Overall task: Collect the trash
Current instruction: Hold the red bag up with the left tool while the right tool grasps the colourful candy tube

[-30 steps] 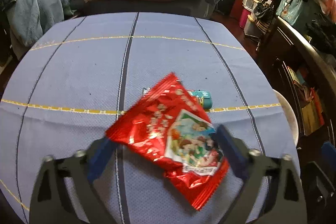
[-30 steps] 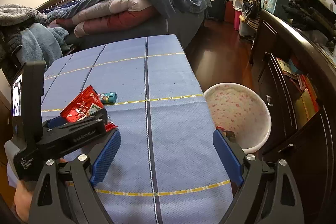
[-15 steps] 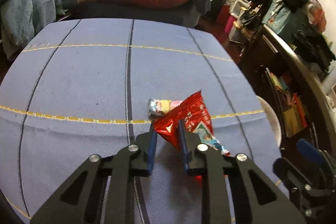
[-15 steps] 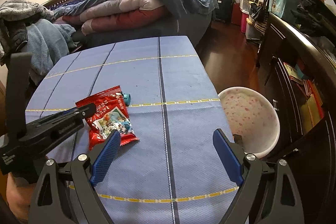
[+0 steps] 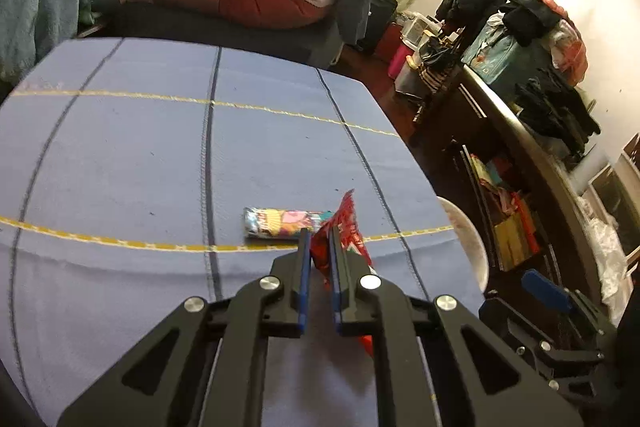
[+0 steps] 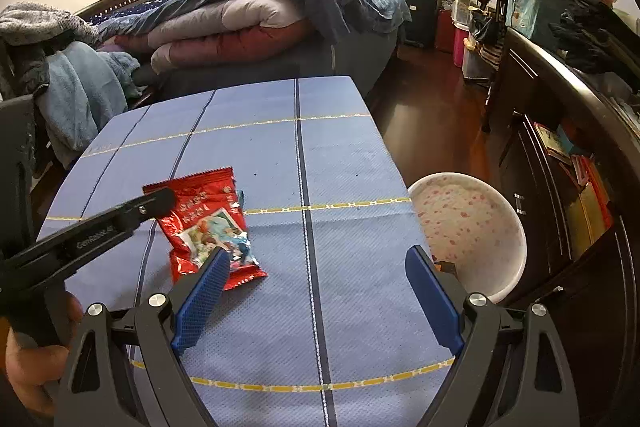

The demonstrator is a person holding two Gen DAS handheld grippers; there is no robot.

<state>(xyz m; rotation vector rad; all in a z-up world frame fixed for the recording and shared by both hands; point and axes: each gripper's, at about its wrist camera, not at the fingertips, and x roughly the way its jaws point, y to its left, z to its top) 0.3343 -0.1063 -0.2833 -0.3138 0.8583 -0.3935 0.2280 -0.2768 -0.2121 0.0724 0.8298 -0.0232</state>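
My left gripper (image 5: 319, 239) is shut on a red snack wrapper (image 5: 347, 227), gripping it by one edge; in the right wrist view the red snack wrapper (image 6: 208, 223) hangs tilted from the left gripper (image 6: 160, 201) just above the blue tablecloth. A small colourful candy wrapper (image 5: 280, 223) lies flat on the cloth right behind it; only its blue tip (image 6: 241, 198) shows in the right wrist view. My right gripper (image 6: 316, 283) is open and empty over the cloth's near right part. A white speckled basin (image 6: 472, 227) sits below the table's right edge.
The blue tablecloth (image 6: 280, 147) with yellow and dark lines covers the table. A bed with folded quilts (image 6: 248, 23) stands behind it. A dark cabinet (image 6: 568, 131) piled with clothes runs along the right. The basin's rim (image 5: 468, 243) shows beside the table in the left wrist view.
My left gripper closed on the red wrapper and lifted and turned it on edge, uncovering the candy wrapper. The right gripper stayed open and drew back slightly.
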